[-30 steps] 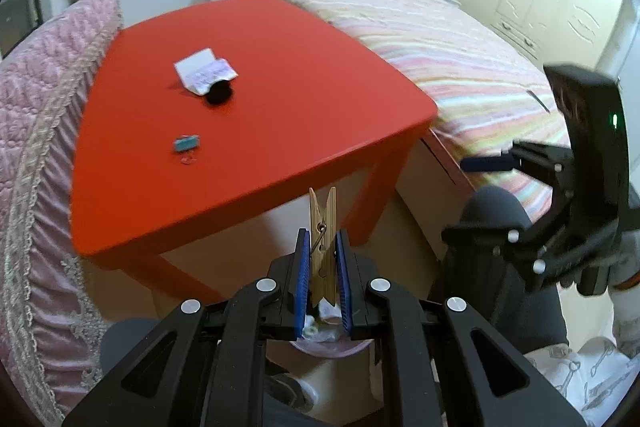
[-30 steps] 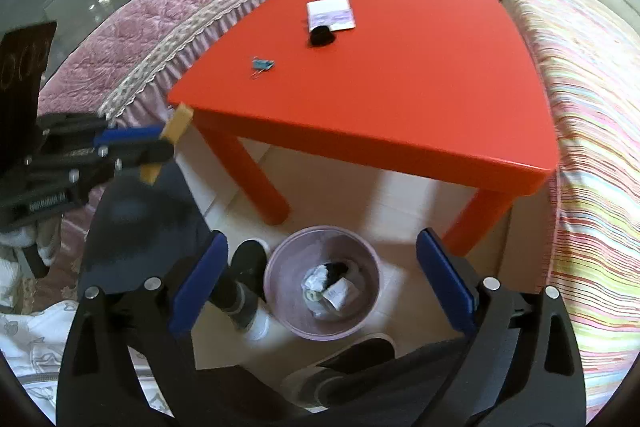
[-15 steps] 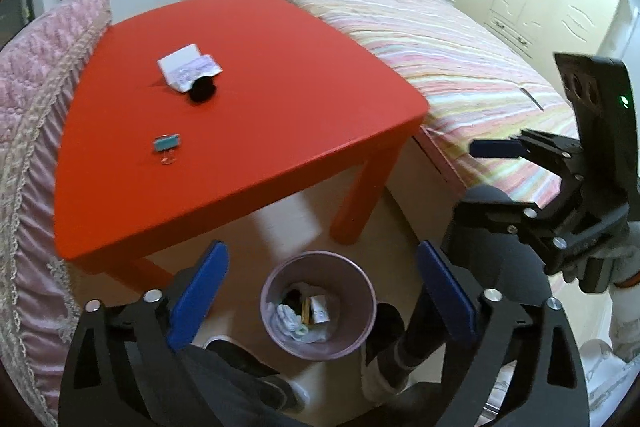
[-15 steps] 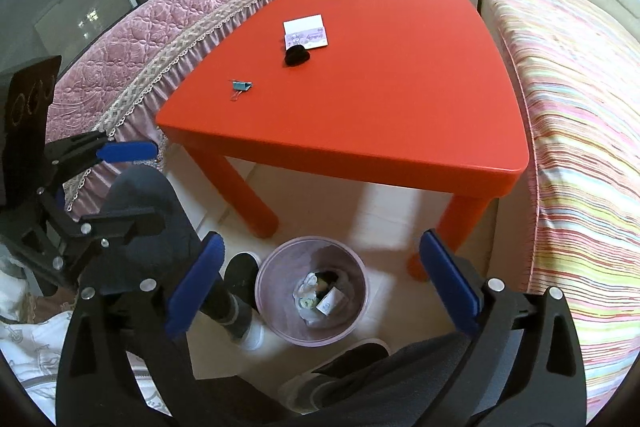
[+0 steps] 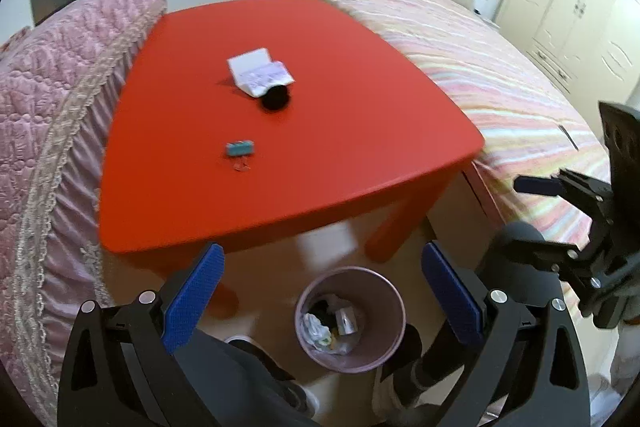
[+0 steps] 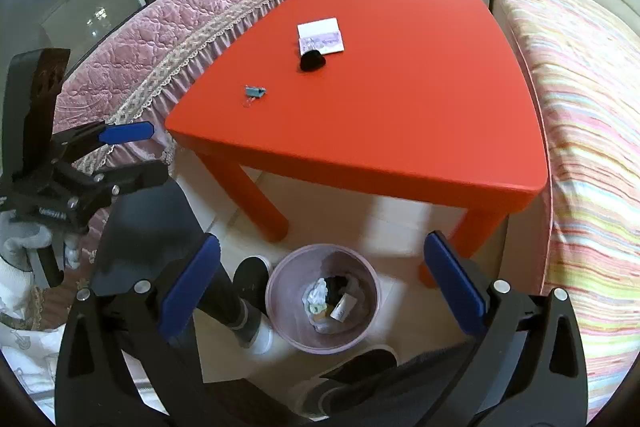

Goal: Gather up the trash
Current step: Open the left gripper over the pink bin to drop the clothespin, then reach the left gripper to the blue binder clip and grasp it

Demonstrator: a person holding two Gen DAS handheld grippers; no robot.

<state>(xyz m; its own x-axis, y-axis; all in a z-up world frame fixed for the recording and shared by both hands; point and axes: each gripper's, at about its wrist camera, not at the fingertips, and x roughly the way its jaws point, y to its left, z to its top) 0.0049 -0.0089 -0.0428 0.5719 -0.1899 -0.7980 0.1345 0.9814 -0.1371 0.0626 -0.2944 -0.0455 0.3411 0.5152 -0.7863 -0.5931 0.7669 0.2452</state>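
Note:
A pink trash bin [image 5: 351,319] [image 6: 322,305] stands on the floor by the red table [image 5: 360,131] [image 6: 400,115], with crumpled scraps inside. On the table lie a white folded paper [image 5: 260,71] [image 6: 321,37], a black round object [image 5: 274,98] [image 6: 312,61] and a teal binder clip [image 5: 240,149] [image 6: 254,91]. My left gripper [image 5: 320,291] is open and empty above the bin; it also shows in the right wrist view [image 6: 132,151]. My right gripper [image 6: 322,283] is open and empty above the bin; it also shows in the left wrist view [image 5: 536,215].
A pink quilted sofa [image 5: 52,99] flanks the table's left side. A striped bed [image 5: 480,75] [image 6: 588,115] lies on its right. A cream wardrobe [image 5: 576,11] stands at the back right. The person's legs and shoes [image 6: 248,291] are beside the bin.
The left gripper opened and let go of the wooden clothespin, which is no longer in its jaws. Both grippers have risen and tilted back toward the table.

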